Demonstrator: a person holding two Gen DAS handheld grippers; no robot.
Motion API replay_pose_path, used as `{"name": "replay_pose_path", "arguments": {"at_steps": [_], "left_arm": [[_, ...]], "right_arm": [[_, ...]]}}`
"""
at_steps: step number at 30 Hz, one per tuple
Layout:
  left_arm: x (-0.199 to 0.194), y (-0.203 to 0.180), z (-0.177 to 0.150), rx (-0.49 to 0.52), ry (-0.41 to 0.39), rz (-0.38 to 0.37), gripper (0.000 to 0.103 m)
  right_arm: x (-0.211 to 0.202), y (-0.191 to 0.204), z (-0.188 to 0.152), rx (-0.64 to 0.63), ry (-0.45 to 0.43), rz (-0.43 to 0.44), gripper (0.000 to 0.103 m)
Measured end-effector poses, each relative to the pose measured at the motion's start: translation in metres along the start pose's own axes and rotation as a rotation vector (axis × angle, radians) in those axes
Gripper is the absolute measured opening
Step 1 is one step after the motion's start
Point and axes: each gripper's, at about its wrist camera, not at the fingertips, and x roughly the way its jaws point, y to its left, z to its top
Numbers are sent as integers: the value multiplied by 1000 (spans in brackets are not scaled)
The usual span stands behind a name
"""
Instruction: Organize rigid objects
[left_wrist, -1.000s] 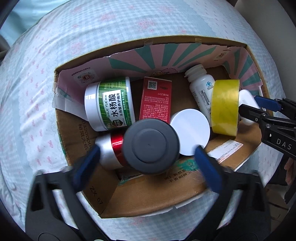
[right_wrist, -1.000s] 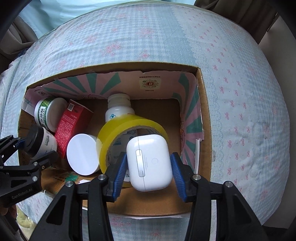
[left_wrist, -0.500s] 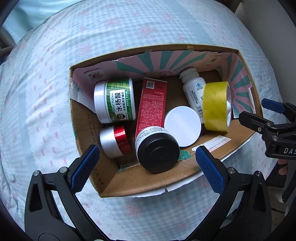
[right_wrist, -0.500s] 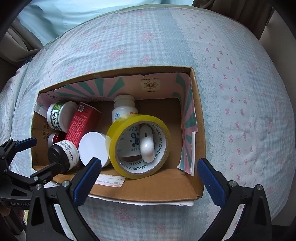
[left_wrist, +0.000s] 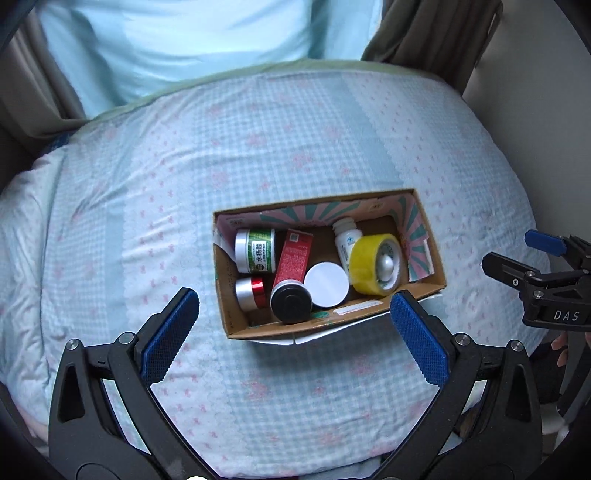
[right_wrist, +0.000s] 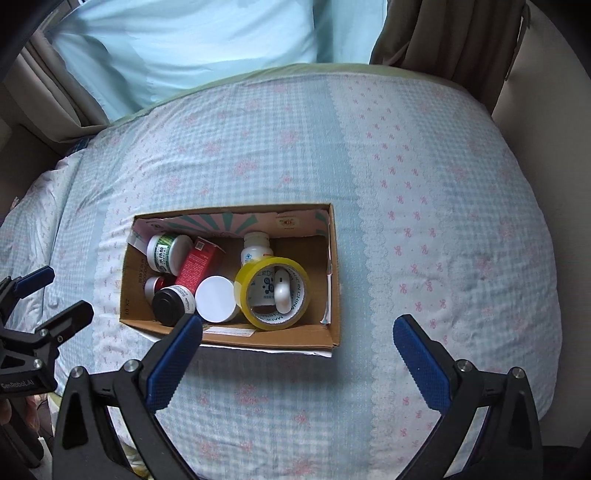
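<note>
The cardboard box of rigid objects sits mid-bed on a soft blue gingham quilt with pink bows, curtains behind. Its inner flaps are printed with teal rays. Inside lie a yellow tape roll ringing a smooth white earbud case, a green-labelled jar, a red carton, a white pill bottle, a round white lid, a black-capped jar and a red-banded tin. The left gripper and right gripper hang above, both spread wide and empty; the right's jaws have just been opening.
</note>
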Motion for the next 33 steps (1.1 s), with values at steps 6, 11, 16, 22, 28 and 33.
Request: {"name": "replay_pose_path", "arguments": {"at_steps": [6, 11, 16, 22, 28, 33], "left_arm": [[-126, -30, 4, -79, -253, 36, 103], [-202, -59, -1, -94, -435, 87, 103], [-250, -80, -8, -103, -535, 83, 103], [-278, -98, -21, -93, -609, 81, 103], [-283, -103, -36, -104, -626, 67, 103], [-287, -109, -41, -88, -635, 55, 103]], "right_arm": [[-110, -12, 9, -52, -177, -4, 103], [-195, -26, 10, -62, -342, -11, 103], [-256, -32, -3, -60, -471, -22, 103], [-295, -35, -32, -56, -583, -54, 103], [-304, -38, -46, -47, -622, -79, 103], [-310, -40, -50, -34, -637, -88, 103]]}}
